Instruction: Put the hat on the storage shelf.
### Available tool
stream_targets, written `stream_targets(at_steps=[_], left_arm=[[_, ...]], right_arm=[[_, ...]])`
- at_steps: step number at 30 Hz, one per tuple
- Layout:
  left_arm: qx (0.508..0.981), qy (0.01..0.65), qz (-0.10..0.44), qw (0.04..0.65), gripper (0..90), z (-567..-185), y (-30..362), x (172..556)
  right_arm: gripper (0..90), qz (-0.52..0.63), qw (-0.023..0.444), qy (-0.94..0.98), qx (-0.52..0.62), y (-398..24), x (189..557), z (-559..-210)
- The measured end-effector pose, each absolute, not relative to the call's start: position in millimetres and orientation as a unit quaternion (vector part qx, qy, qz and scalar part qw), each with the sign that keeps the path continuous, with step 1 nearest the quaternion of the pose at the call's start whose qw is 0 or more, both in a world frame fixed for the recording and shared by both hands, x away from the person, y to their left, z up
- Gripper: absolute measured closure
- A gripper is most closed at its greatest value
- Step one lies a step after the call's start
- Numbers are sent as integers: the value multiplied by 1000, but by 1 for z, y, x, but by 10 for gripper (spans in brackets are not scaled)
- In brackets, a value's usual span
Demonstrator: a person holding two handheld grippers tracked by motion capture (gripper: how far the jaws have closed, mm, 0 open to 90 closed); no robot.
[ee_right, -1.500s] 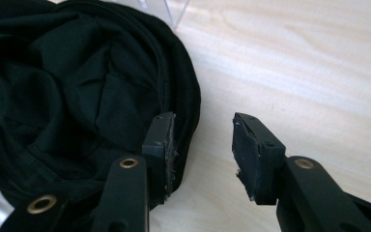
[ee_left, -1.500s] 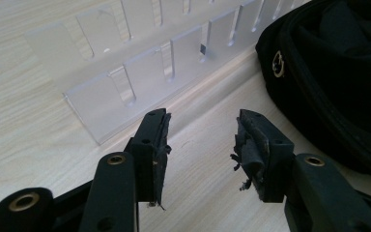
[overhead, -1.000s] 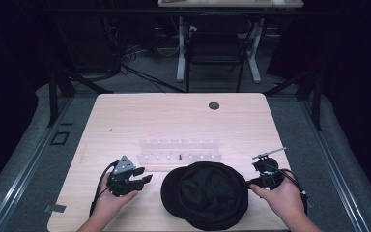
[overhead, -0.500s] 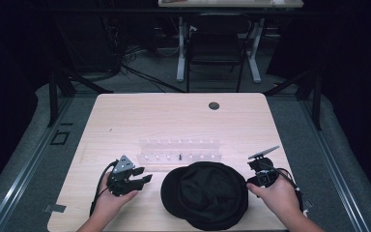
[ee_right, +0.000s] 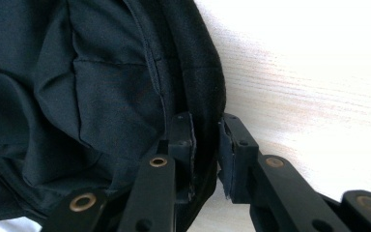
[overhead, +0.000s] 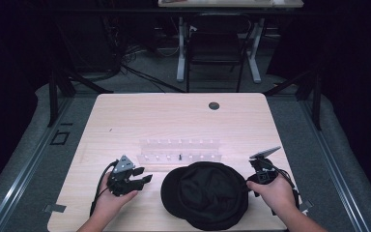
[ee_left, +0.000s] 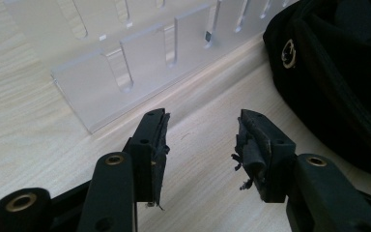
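My workplace: a pale wooden table (overhead: 174, 121) with a round dark hole (overhead: 214, 105) near its far edge, on grey carpet (overhead: 24, 159). Beyond it, a white-legged desk (overhead: 222, 48) and dark chair (overhead: 216, 53); cables (overhead: 125, 67) on the floor; surroundings dim.

Far half of the table (overhead: 174, 116) is wide open, just a small dark cap (overhead: 214, 105) near the back edge. Closer in, the clear rack (overhead: 178, 151) runs across the middle, and the hat (overhead: 205, 193) sits right against its near side, blocking between both hands.
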State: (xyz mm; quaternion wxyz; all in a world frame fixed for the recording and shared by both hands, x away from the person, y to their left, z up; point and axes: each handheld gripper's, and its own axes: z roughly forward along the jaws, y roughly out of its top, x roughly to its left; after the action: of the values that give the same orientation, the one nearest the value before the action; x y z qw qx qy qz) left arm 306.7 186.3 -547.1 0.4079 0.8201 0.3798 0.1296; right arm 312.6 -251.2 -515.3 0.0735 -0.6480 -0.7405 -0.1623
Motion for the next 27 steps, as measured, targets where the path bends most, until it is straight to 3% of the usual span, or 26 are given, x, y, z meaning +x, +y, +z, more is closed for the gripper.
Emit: stream_targets(at_steps=[13,27], left_arm=[[819,381,128,409,533,-548,185,307],[820,383,126,406,533,-549,185,307]], right_arm=[[749,-162,108,-720,-666,-256,318,-527],[860,-166,134,-713,-668,-256,321,-530]])
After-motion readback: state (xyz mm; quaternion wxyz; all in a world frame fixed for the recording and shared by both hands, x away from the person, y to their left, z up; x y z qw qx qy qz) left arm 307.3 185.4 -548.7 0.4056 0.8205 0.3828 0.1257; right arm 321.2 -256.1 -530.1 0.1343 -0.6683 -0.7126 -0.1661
